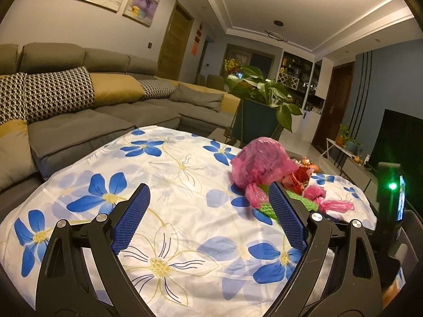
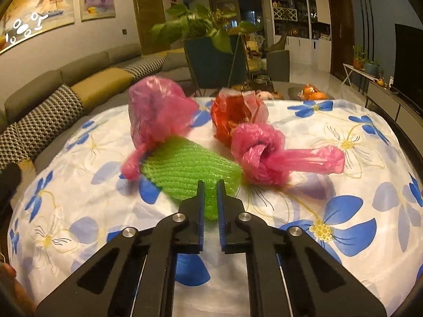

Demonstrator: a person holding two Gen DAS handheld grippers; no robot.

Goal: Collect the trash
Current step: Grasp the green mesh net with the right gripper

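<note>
Trash sits on your floral tablecloth [image 2: 343,158]: green foam net [image 2: 185,169] nipped by your nearly closed right gripper [image 2: 210,185], blurred pink bags [image 2: 158,111] behind; left gripper [image 1: 208,195] gapes wide.

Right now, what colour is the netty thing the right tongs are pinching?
Bright green: the foam net, best seen in the right wrist view, between the right tongs.

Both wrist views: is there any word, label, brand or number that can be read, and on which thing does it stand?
None can be read.
Red papers beside the door: too blurred to read.
Pink bags, red bag, green foam net: no print shows.
</note>
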